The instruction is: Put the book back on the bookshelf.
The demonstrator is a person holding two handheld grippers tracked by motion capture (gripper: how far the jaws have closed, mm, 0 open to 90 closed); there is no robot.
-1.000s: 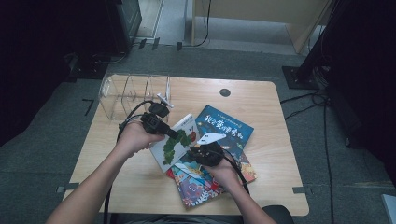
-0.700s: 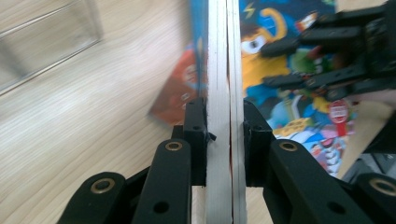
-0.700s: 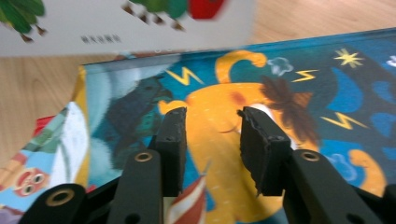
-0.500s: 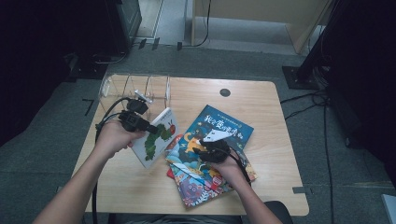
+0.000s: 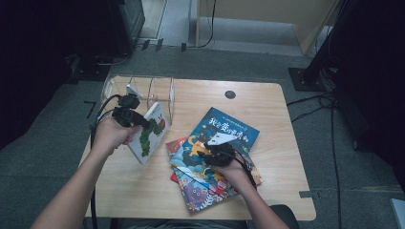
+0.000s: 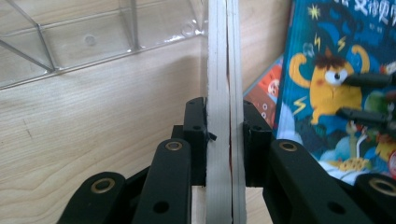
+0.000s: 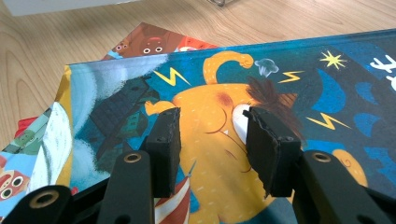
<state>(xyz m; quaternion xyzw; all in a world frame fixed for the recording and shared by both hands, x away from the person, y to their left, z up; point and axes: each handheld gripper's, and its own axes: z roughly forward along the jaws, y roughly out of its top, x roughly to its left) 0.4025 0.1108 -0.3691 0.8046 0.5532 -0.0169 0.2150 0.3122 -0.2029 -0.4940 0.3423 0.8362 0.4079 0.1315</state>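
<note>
Firmly upright-clamped book (image 6: 224, 93) in left claw (image 6: 224, 135)

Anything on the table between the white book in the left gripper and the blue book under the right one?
In the high view, bare wood lies between the white book and the blue book, with a red book's corner at the lower end.

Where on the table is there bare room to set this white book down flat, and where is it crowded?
Bare wood lies along the table's right side beyond the blue book, at the far edge around the dark round hole, and near the front left corner. Crowded: the middle, with the book pile, and the far left, with the clear rack.
</note>
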